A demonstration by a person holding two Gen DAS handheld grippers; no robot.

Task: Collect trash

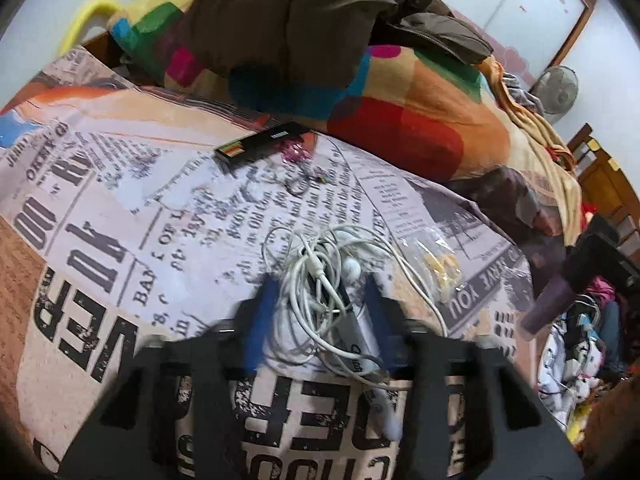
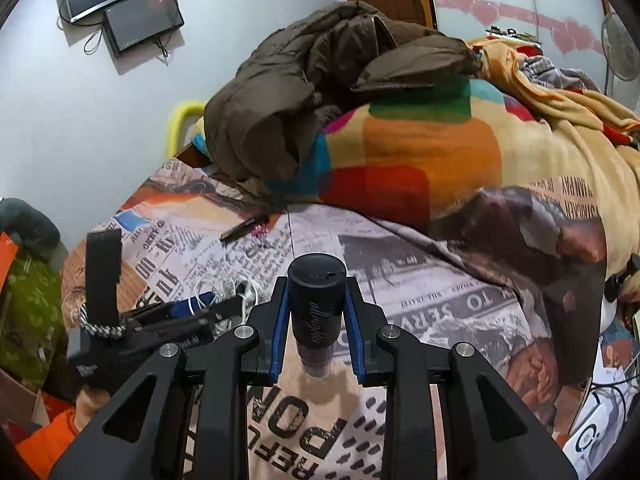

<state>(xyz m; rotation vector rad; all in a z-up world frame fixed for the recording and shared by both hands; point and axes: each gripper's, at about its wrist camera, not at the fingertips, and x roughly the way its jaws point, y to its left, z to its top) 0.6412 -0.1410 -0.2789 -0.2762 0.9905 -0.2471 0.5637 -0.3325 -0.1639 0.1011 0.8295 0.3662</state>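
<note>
Two grippers worked over one newsprint bedsheet.
The left gripper straddled one tangled earphone cable, jaws apart; the right gripper clamped one black tube.

Heaped blanket and jacket wall off bed's far side

On the bed we find the tangle of earphone cables lying between the fingers of the left gripper, with a small plastic bag just to its right and a flat box farther back. Behind the box we see the blanket heaped up, with the jacket on top of it. In the right wrist view, the bottle sits between the right gripper fingers, above the bed, with the left gripper to its left.
</note>
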